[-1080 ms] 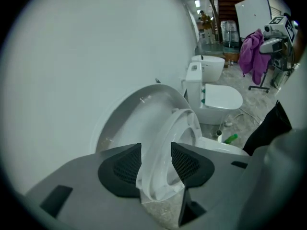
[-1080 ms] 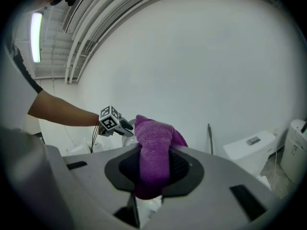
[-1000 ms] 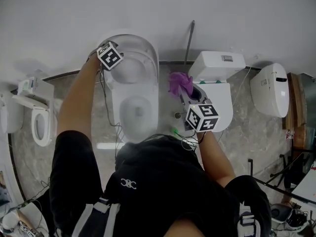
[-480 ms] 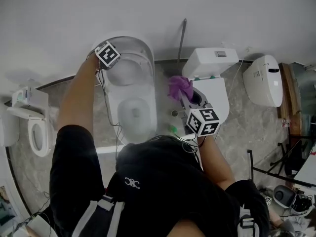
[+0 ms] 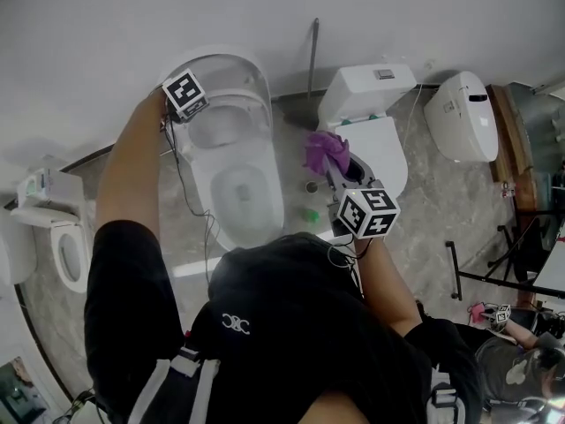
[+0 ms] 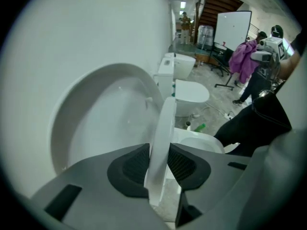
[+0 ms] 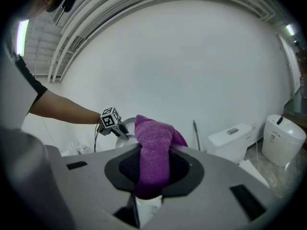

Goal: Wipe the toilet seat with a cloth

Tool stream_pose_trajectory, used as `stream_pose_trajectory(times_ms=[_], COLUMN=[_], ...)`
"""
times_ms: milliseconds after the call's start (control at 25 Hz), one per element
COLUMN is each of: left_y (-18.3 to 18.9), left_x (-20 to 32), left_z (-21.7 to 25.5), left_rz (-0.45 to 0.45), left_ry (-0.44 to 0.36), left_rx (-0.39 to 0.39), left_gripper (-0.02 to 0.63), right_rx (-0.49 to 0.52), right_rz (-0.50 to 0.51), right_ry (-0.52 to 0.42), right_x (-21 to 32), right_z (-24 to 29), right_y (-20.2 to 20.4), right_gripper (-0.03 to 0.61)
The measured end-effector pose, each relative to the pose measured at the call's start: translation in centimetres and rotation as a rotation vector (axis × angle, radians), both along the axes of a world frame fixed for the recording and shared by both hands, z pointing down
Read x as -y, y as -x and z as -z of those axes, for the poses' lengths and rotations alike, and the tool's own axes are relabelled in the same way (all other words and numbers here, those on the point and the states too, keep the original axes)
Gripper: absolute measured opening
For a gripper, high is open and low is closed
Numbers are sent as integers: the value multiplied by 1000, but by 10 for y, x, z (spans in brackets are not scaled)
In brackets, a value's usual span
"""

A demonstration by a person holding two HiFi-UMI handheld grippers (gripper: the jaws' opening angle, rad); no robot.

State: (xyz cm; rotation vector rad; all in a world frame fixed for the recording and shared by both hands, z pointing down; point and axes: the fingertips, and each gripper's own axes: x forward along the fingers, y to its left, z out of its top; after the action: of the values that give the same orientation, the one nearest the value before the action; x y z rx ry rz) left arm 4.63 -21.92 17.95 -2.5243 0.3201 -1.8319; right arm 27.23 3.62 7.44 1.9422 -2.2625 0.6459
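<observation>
The raised toilet seat stands edge-on between the left gripper's jaws, which have just been closing and now pinch its rim. The purple cloth, bunched in the right gripper's clamped jaws, hangs well clear of the seat. Steadying the seat firmly before wiping looks wise.

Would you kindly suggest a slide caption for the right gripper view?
Right hand-held gripper clamped on a purple cloth, facing a white wall with a toilet at lower right.
</observation>
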Motion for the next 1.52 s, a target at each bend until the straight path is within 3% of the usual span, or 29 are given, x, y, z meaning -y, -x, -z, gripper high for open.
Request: stream_pose_trajectory(times_ms=[200, 320, 480, 760, 920, 1520], left_y=[3, 6, 5, -3, 11, 12], left_x=[-56, -90, -127, -188, -211, -297], left_z=[-3, -6, -12, -22, -39, -91], left_rz=[-108, -174, -245, -300, -279, -320], left_ry=[147, 196, 175, 71, 19, 130], left_rx=[5, 17, 26, -95, -64, -139], left_gripper=[114, 115, 114, 115, 115, 163], right_rx=[12, 32, 62, 67, 63, 64], right_rz=[3, 8, 29, 100, 135, 195], right_ry=[-1, 2, 20, 33, 45, 158], right_x=[-13, -20, -24, -23, -23, -28], right_z=[-1, -4, -12, -19, -23, -65], right_y=[26, 42, 60, 99, 118, 147], right_gripper=[84, 84, 84, 84, 84, 84])
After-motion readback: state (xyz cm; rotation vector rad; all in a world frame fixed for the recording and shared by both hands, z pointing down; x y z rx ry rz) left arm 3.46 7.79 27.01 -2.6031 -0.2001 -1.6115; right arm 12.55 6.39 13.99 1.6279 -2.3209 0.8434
